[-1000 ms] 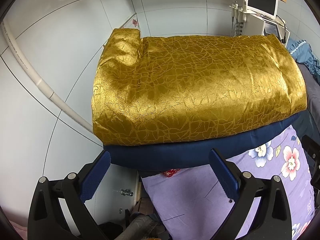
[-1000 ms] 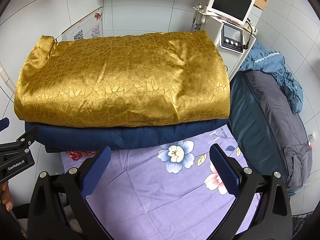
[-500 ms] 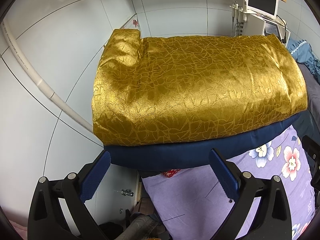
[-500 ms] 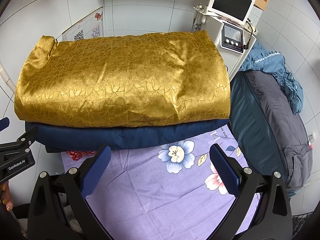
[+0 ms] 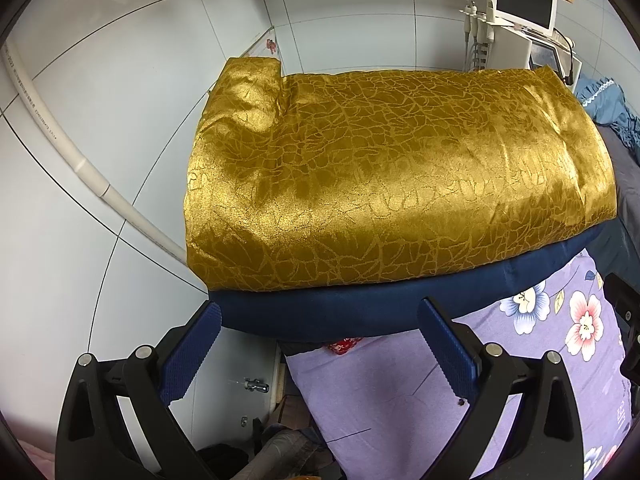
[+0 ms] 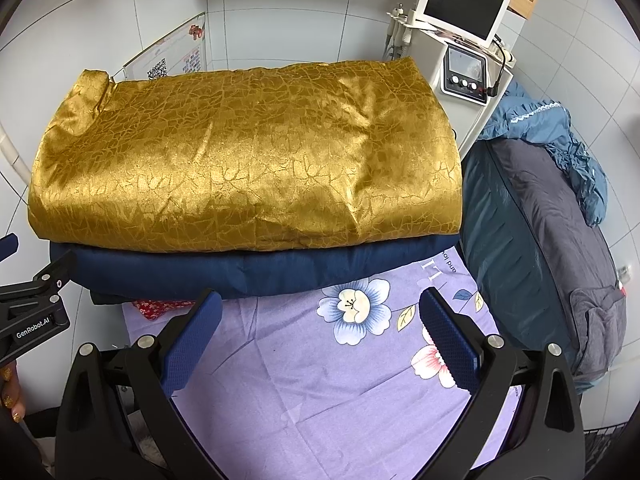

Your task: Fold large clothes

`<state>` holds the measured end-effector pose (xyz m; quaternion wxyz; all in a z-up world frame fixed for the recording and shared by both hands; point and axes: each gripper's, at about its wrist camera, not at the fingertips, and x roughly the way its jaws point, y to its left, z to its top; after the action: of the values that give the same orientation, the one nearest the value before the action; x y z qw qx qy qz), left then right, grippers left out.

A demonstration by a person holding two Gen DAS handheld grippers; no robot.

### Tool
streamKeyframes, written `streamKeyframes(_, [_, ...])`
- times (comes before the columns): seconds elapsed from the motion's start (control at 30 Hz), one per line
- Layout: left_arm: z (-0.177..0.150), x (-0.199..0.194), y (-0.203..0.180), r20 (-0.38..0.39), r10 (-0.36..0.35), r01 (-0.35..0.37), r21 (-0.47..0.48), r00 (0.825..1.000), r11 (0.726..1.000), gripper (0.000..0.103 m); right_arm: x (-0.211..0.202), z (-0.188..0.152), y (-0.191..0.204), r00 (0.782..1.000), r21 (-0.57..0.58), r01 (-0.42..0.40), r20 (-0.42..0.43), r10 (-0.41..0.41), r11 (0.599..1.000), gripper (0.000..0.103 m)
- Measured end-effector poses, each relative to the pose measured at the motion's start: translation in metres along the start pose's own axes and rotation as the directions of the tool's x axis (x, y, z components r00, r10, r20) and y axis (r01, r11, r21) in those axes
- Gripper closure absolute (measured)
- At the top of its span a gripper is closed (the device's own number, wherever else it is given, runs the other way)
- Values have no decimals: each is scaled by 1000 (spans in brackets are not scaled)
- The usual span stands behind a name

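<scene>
A folded shiny gold quilt (image 5: 400, 184) lies on top of a folded navy blanket (image 5: 360, 312) at the far end of a bed with a purple flowered sheet (image 5: 400, 392). The same gold quilt (image 6: 248, 168), navy blanket (image 6: 260, 272) and sheet (image 6: 320, 392) fill the right wrist view. My left gripper (image 5: 320, 320) is open and empty, just in front of the navy blanket's near edge. My right gripper (image 6: 320, 308) is open and empty above the sheet, short of the stack. The left gripper's body also shows in the right wrist view (image 6: 32, 300).
A white machine with a screen (image 6: 464, 40) stands behind the stack at the right. A dark grey and teal bundle of bedding (image 6: 540, 240) lies to the right of the bed. White tiled walls and a white pipe (image 5: 80, 152) are at the left.
</scene>
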<state>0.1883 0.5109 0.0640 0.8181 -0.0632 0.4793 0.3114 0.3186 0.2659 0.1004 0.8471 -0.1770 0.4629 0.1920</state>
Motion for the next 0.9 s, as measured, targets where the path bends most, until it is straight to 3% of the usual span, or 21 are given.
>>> streamKeyframes(0.33, [-1, 1, 2, -6, -24, 24, -8, 1000, 1000, 6, 0, -1, -1, 1000, 4, 2, -1, -2, 1000, 6])
streamKeyframes(0.5, [-4, -9, 4, 71, -63, 65, -17, 995, 998, 6, 1, -1, 0, 1000, 6, 1, -3, -1, 1000, 6])
streamKeyframes(0.73, [-1, -9, 3, 62, -16, 17, -17, 998, 1000, 6, -1, -2, 0, 1000, 17, 1, 6, -1, 1000, 6])
streamKeyframes(0.9, [0, -8, 5, 43, -20, 21, -22, 999, 1000, 6, -3, -2, -1, 1000, 25, 4, 12, -5, 1000, 6])
